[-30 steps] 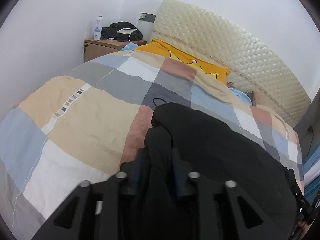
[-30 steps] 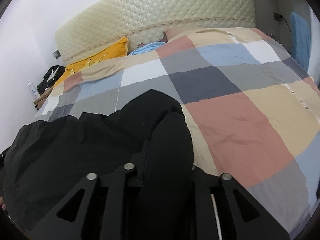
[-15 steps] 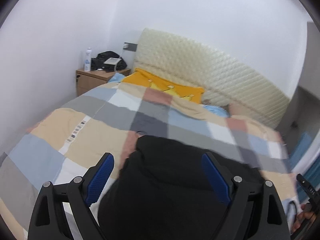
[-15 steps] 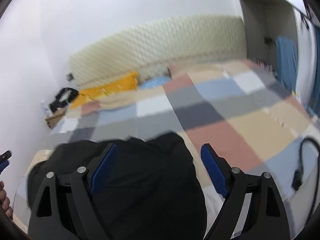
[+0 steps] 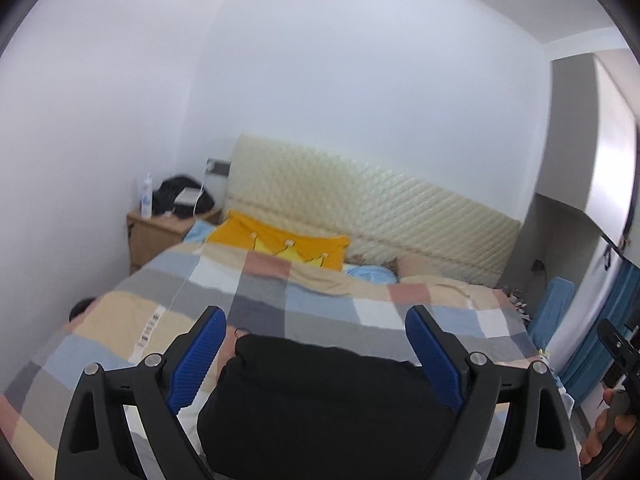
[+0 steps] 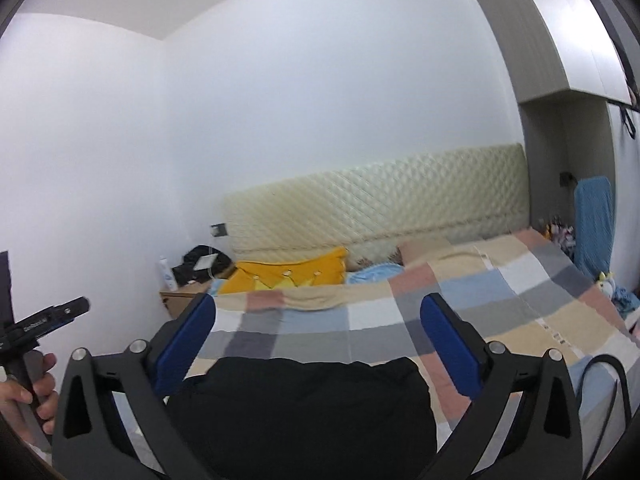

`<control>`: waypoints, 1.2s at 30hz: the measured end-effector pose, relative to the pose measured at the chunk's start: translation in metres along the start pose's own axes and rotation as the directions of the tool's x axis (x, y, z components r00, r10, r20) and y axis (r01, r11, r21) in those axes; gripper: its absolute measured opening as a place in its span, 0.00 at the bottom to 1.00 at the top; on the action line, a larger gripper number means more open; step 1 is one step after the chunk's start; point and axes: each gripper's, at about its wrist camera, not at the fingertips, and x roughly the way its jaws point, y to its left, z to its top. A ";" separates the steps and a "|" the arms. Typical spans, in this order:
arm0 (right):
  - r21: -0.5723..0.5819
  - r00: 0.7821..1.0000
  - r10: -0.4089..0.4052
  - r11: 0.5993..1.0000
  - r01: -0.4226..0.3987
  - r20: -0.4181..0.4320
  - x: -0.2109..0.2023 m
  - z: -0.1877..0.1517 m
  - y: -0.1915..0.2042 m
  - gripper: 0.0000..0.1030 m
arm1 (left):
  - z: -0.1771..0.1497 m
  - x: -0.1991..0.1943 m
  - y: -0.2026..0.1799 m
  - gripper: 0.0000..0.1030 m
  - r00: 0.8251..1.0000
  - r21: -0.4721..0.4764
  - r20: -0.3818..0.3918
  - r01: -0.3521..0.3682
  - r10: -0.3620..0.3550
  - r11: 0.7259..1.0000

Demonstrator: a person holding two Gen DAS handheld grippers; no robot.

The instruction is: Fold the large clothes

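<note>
A black garment (image 5: 320, 400) lies folded in a compact block on the checked bedspread (image 5: 120, 328), near the foot of the bed. It also shows in the right wrist view (image 6: 300, 412). My left gripper (image 5: 316, 354) is open and empty, raised above the garment's near part. My right gripper (image 6: 318, 344) is open and empty too, also above the garment. Neither gripper touches the cloth. The right gripper's body shows at the right edge of the left wrist view (image 5: 618, 356), and the left one at the left edge of the right wrist view (image 6: 44, 322).
A quilted cream headboard (image 5: 360, 200) and a yellow pillow (image 5: 280, 240) lie at the far end of the bed. A wooden nightstand (image 5: 156, 236) with a bottle and a black bag stands at the far left. A black cable (image 6: 600, 384) lies at the bed's right edge.
Both grippers were shut on the black garment one second ago. They have opened, let go of it and lifted and tilted up, leaving it folded on the bed.
</note>
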 end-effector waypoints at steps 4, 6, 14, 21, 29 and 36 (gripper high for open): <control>-0.021 1.000 0.024 0.999 -0.024 0.018 -0.025 0.001 0.015 0.99 | -0.006 -0.035 -0.019 0.89 0.997 0.029 0.070 0.016 -0.018 0.999; -0.038 0.999 0.040 0.999 -0.039 0.032 -0.038 0.000 0.024 1.00 | -0.011 -0.046 -0.028 0.89 0.997 0.053 0.075 0.026 -0.029 0.998; -0.078 0.994 0.091 0.993 -0.086 0.060 -0.073 -0.018 0.044 1.00 | -0.039 -0.069 -0.054 0.89 0.995 0.170 0.091 0.012 -0.028 0.985; -0.083 0.994 0.102 0.992 -0.098 0.042 -0.084 -0.047 0.055 1.00 | -0.066 -0.076 -0.062 0.89 0.998 0.185 0.059 0.021 -0.033 0.982; -0.061 0.995 0.100 0.993 -0.100 -0.006 -0.085 -0.082 0.059 1.00 | -0.103 -0.068 -0.065 0.89 0.999 0.192 -0.023 0.034 -0.031 0.981; -0.022 0.997 0.055 0.998 -0.057 -0.061 -0.075 -0.104 0.050 1.00 | -0.124 -0.059 -0.063 0.89 0.997 0.178 -0.072 0.011 0.001 0.984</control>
